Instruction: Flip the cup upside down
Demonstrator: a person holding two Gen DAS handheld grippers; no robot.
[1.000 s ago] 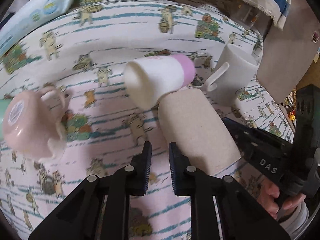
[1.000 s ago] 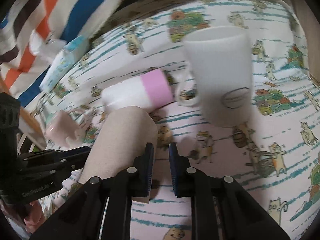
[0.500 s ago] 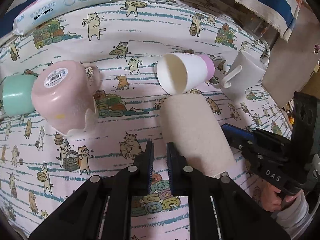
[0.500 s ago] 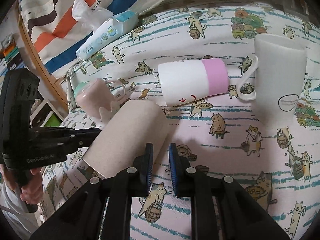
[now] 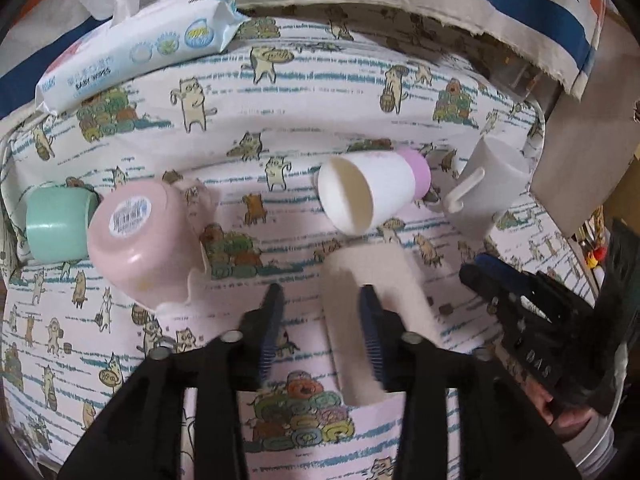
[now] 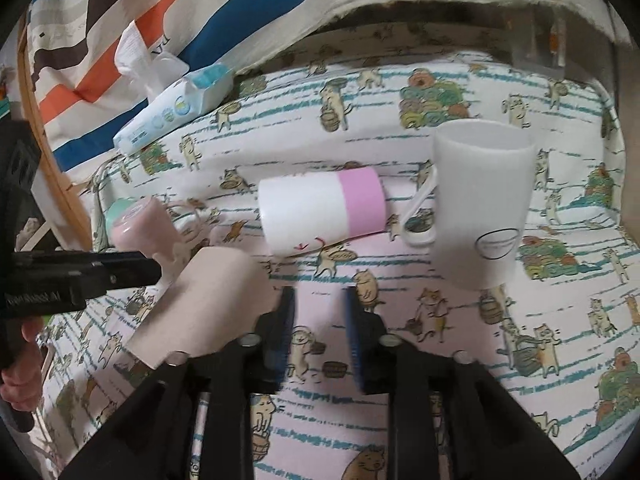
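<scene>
A white cup with a pink base [image 5: 368, 194] [image 6: 320, 210] lies on its side on the cat-print cloth. A beige paper cup [image 5: 376, 308] [image 6: 204, 304] lies on its side in front of it. A white mug with a handle [image 5: 488, 192] [image 6: 480, 208] stands upright to the right. A pink cup [image 5: 140, 236] [image 6: 140, 228] sits upside down at the left. My left gripper [image 5: 322, 320] is open and empty, its right finger over the beige cup. My right gripper [image 6: 320, 320] is open and empty, just right of the beige cup.
A mint green cup [image 5: 52, 228] lies beside the pink cup. A pack of baby wipes [image 5: 132, 52] [image 6: 172, 108] lies at the back left. A striped cloth bag [image 6: 160, 12] stands behind the cloth-covered surface [image 5: 280, 140].
Both grippers have opened from shut and pulled back from the cups. The views now take in more of the cloth and the wipes.
</scene>
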